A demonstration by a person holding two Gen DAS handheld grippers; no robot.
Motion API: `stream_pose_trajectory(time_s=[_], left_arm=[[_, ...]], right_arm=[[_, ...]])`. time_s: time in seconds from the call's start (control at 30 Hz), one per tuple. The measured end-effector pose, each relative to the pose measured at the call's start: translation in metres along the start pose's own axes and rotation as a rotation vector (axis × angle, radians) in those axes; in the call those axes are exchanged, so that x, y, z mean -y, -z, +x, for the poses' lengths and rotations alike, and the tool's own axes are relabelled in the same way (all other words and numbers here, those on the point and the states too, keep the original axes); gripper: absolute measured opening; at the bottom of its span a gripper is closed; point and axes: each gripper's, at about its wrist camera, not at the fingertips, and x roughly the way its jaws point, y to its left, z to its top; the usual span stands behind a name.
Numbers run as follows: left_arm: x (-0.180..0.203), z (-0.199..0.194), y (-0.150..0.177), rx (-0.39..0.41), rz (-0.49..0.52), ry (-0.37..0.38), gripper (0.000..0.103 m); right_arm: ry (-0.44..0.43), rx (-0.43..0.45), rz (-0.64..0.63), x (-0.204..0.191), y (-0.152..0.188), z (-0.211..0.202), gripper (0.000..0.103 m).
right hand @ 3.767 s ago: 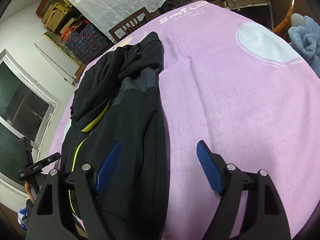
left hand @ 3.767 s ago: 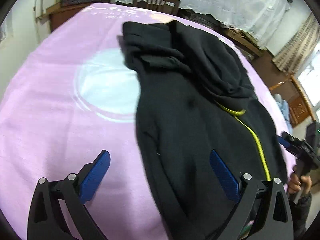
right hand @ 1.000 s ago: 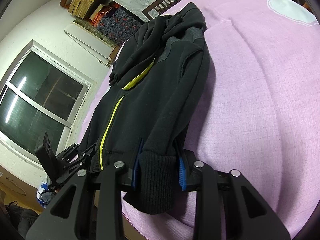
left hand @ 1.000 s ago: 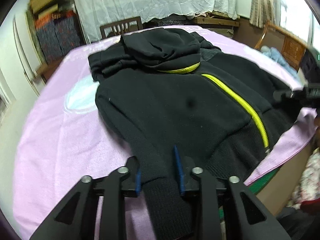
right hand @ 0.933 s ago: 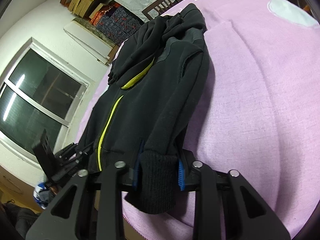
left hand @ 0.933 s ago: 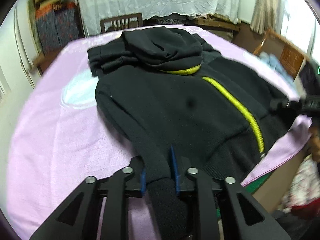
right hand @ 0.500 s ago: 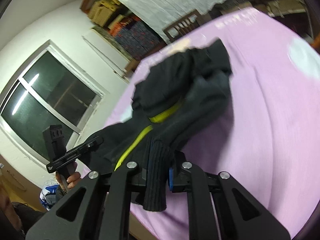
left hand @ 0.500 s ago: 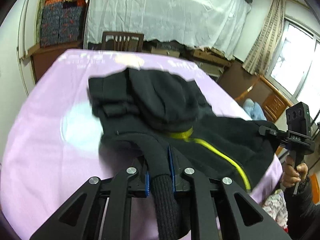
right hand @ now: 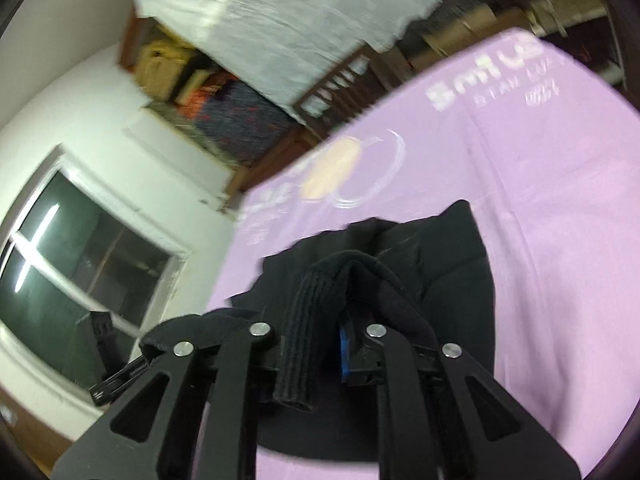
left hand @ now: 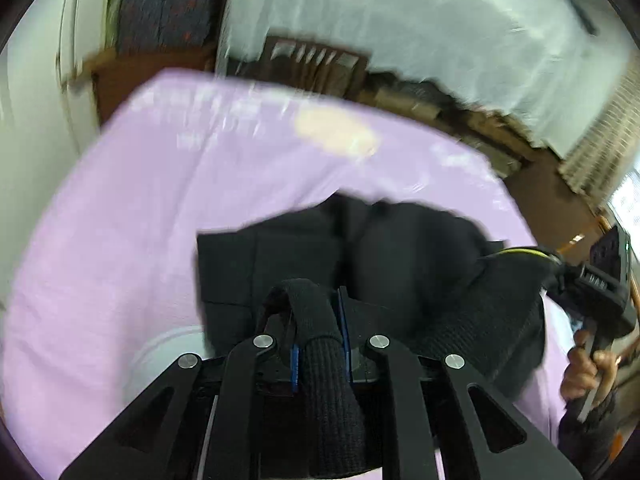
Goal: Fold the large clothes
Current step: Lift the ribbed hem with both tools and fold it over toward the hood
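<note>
A black hoodie (left hand: 400,252) with a yellow zipper (left hand: 520,253) lies bunched on the pink blanket (left hand: 132,208). My left gripper (left hand: 320,340) is shut on a ribbed sleeve cuff (left hand: 324,364), lifted over the garment. My right gripper (right hand: 316,344) is shut on the other ribbed cuff (right hand: 300,340), also raised above the hoodie (right hand: 452,280). The right gripper also shows at the right of the left wrist view (left hand: 592,284), the left one at the lower left of the right wrist view (right hand: 116,368). The hoodie's lower half is folded up toward the hood.
The pink blanket (right hand: 540,184) covers the table. A wooden chair (left hand: 316,64) stands at the far edge, with white curtain (left hand: 420,20) behind. A dark window (right hand: 68,248) is on the left wall. A hand (left hand: 588,376) holds the right gripper.
Both grippers, shut on the cuffs, have risen and moved forward toward the hood, carrying the sleeves and lower part of the hoodie over the upper part. The views are motion-blurred.
</note>
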Motion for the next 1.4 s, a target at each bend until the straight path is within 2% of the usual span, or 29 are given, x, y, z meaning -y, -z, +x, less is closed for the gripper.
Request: stream_pose_trajectory(time_s=[0.07,0.13,0.17,0.2,0.23,0.27,0.3,0.33,0.37,0.4,0.47,0.53,0.7,0.8,0.87,0.9,0.93,0.97,1.0,1.03,1.07,1.13,1.17,1.27,1.3,1.4], left_arm=[[-0.011,0.021,0.001,-0.046,-0.059,0.016,0.017],[-0.014,0.018,0.002,-0.023,-0.054,0.031,0.019],[-0.013,0.014,0.002,-0.016,-0.042,0.037,0.02],[-0.014,0.006,0.003,-0.008,-0.037,0.046,0.03],[-0.015,-0.002,0.003,0.006,-0.04,0.054,0.044],[-0.017,-0.017,0.003,0.045,-0.05,0.054,0.057],[-0.019,-0.025,0.004,0.086,-0.059,0.026,0.085],[-0.021,-0.041,0.008,0.153,-0.076,-0.013,0.098],[-0.025,-0.056,0.01,0.218,-0.093,-0.034,0.099],[-0.031,-0.071,0.013,0.275,-0.11,-0.032,0.099],[-0.039,-0.078,0.013,0.286,-0.146,-0.02,0.099],[-0.038,-0.064,0.009,0.221,-0.134,-0.023,0.099],[-0.014,-0.015,-0.001,0.148,-0.006,-0.106,0.099],[-0.013,0.015,-0.012,0.122,-0.007,-0.129,0.099],[-0.017,0.031,-0.017,0.113,-0.037,-0.124,0.099],[-0.018,0.035,-0.019,0.112,-0.048,-0.12,0.095],[-0.018,0.039,-0.017,0.119,-0.056,-0.129,0.082],[-0.016,0.041,-0.015,0.136,-0.047,-0.166,0.071],[-0.014,0.041,-0.013,0.145,-0.036,-0.204,0.052],[-0.012,0.042,-0.009,0.152,-0.03,-0.27,0.04],[-0.011,0.04,-0.009,0.156,-0.03,-0.277,0.039],[-0.015,0.038,-0.006,0.175,-0.044,-0.284,0.037],[-0.017,0.04,-0.005,0.175,-0.055,-0.291,0.038],[-0.013,0.049,-0.004,0.166,-0.031,-0.342,0.04],[-0.01,0.05,-0.004,0.169,-0.015,-0.363,0.041],[-0.014,0.046,-0.004,0.169,-0.039,-0.36,0.043]], right_arm=[[0.038,-0.038,0.041,0.017,0.001,0.023,0.019],[-0.022,-0.013,0.076,0.03,0.009,0.024,0.021],[-0.034,-0.013,0.07,0.031,0.011,0.021,0.026],[-0.037,-0.015,0.066,0.031,0.011,0.014,0.035],[-0.043,-0.001,0.067,0.03,0.01,0.003,0.04],[-0.059,0.021,0.07,0.029,0.009,-0.007,0.053],[-0.073,0.083,0.072,0.027,0.01,-0.027,0.074],[-0.075,0.14,0.066,0.026,0.011,-0.044,0.084],[-0.077,0.185,0.058,0.025,0.013,-0.058,0.09],[-0.082,0.224,0.042,0.023,0.015,-0.072,0.09],[-0.064,0.245,0.024,0.023,0.016,-0.081,0.09],[-0.011,0.231,-0.004,0.021,0.02,-0.074,0.09],[0.108,0.119,-0.089,0.01,0.011,-0.016,0.087],[0.198,0.091,-0.16,0.003,0.003,0.017,0.087],[0.202,0.076,-0.167,0.002,0.001,0.032,0.087],[0.199,0.067,-0.174,0.001,0.003,0.038,0.087],[0.203,0.062,-0.198,-0.002,0.005,0.046,0.083],[0.199,0.051,-0.229,-0.006,0.009,0.051,0.054],[0.223,0.057,-0.25,-0.01,0.013,0.051,0.033],[0.257,0.086,-0.276,-0.013,0.016,0.046,0.024],[0.262,0.109,-0.31,-0.018,0.018,0.04,0.007],[0.293,0.181,-0.345,-0.026,0.016,0.022,0.007],[0.306,0.19,-0.325,-0.021,0.011,0.018,0.007],[0.33,0.088,-0.207,0.014,0.006,0.046,0.009],[0.304,0.034,-0.138,0.027,0.006,0.056,0.008],[0.295,0.049,-0.121,0.029,0.003,0.052,0.012]])
